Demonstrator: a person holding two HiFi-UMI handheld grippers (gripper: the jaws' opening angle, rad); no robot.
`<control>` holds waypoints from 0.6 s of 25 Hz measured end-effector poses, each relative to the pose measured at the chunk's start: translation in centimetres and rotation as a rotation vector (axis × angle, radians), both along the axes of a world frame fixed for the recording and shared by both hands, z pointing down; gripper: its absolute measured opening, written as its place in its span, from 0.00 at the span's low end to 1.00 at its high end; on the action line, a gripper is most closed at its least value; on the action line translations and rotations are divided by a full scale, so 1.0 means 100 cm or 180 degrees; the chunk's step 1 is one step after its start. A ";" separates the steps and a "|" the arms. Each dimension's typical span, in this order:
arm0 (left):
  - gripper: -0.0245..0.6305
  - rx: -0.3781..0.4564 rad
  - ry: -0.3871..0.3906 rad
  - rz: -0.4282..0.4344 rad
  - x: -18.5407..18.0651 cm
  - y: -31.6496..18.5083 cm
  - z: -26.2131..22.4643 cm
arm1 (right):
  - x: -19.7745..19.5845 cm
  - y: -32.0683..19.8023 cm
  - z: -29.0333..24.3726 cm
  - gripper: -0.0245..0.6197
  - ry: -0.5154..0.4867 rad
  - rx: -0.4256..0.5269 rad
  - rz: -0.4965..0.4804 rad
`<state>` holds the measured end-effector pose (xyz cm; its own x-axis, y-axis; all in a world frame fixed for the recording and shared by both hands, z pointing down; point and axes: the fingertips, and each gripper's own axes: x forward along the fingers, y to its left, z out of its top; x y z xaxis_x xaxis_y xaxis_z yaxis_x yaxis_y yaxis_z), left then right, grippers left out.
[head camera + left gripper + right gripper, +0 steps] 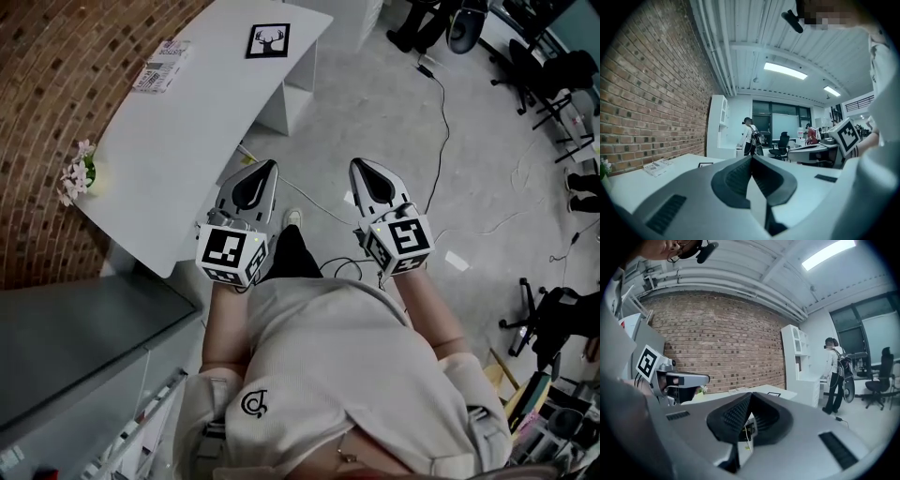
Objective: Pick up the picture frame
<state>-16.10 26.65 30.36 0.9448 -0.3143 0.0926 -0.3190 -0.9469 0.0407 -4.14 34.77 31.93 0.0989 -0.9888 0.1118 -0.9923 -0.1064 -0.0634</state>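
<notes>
Left claw point(273, 167) and right claw point(355, 165) are each pressed together with nothing between the jaws. They are side by side, just off the bench's point(178, 150) long open edge. The picture frame point(268, 40) lies flat near the bench's far corner, well apart from both claws. A booklet point(161, 66) rests along the brick-wall edge.

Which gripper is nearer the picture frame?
Left. The left gripper is at the table's edge, short of the picture frame; the right gripper is over the floor.

picture frame point(705, 164) too small to tell, booklet point(161, 66) print unreadable
</notes>
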 end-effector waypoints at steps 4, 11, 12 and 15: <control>0.06 -0.0029 -0.0004 0.0027 0.034 -0.078 -0.008 | 0.034 -0.075 -0.002 0.05 -0.0029 -0.0098 0.0051; 0.06 -0.0032 -0.0022 0.0003 0.079 -0.210 -0.014 | 0.086 -0.202 0.001 0.05 -0.0065 -0.0212 0.0092; 0.06 -0.0044 -0.0025 -0.0008 0.084 -0.225 -0.014 | 0.090 -0.217 0.003 0.05 -0.0069 -0.0242 0.0072; 0.06 -0.0091 -0.0038 -0.0056 0.093 -0.261 -0.010 | 0.101 -0.252 0.011 0.05 -0.0105 -0.0351 0.0041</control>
